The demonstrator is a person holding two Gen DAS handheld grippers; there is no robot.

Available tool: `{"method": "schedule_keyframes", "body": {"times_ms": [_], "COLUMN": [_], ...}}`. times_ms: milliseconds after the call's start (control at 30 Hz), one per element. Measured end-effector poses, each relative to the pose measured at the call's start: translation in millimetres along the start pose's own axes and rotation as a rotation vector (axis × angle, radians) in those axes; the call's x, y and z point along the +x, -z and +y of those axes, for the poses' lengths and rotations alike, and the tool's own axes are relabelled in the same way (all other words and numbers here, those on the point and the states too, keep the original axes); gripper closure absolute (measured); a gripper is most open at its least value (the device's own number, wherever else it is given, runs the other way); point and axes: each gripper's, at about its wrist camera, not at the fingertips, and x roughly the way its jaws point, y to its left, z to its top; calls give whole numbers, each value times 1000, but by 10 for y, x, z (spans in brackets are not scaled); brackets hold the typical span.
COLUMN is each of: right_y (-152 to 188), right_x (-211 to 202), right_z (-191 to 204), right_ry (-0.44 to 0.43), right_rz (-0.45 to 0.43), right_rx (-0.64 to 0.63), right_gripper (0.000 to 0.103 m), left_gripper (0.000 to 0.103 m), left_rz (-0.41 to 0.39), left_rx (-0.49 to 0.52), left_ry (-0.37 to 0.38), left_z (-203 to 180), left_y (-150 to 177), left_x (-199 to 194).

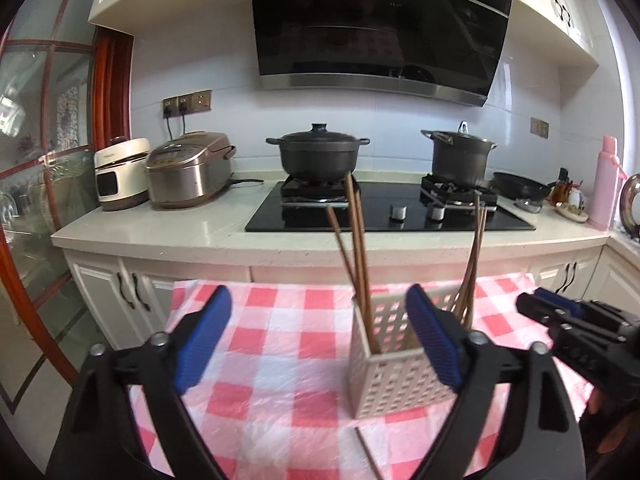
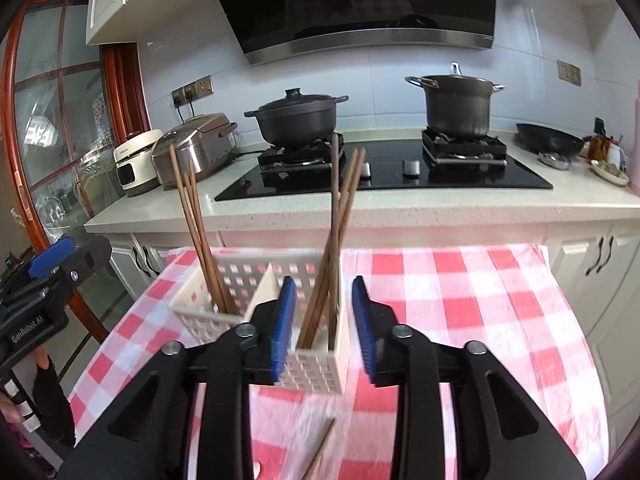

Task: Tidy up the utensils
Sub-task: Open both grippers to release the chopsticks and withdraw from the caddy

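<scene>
Left wrist view: left gripper gapes wide, empty; white perforated utensil caddy on checked cloth, 3 chopsticks in near compartment, far bunch too blurred to count; 1 loose chopstick on cloth, easy to miss. Right wrist view: right gripper partly open, holding nothing, pads straddling caddy's corner w/ 3 chopsticks; nudge could tip caddy.

Chopstick on the tabletop runs off the bottom edge in both views; its full length can't be told. Lower ends of the standing chopsticks sit hidden inside the holder. Left pad covers part of the holder's wall. Cloth nearby is motion-blurred.
</scene>
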Motion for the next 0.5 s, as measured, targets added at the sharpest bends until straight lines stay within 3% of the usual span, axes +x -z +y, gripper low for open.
{"method": "schedule_keyframes", "body": {"times_ms": [167, 500], "right_y": [293, 909], "right_x": [-67, 37], "right_z": [29, 54], "right_ry": [18, 49], "right_rz": [20, 150], "right_rx": [5, 30], "right_gripper": [65, 64], "left_gripper": [6, 5], "left_rz": [39, 166], "left_rx": [5, -22], "left_ry": [-28, -69], "left_z": [53, 186], "left_y": [323, 976], "left_x": [28, 153]}}
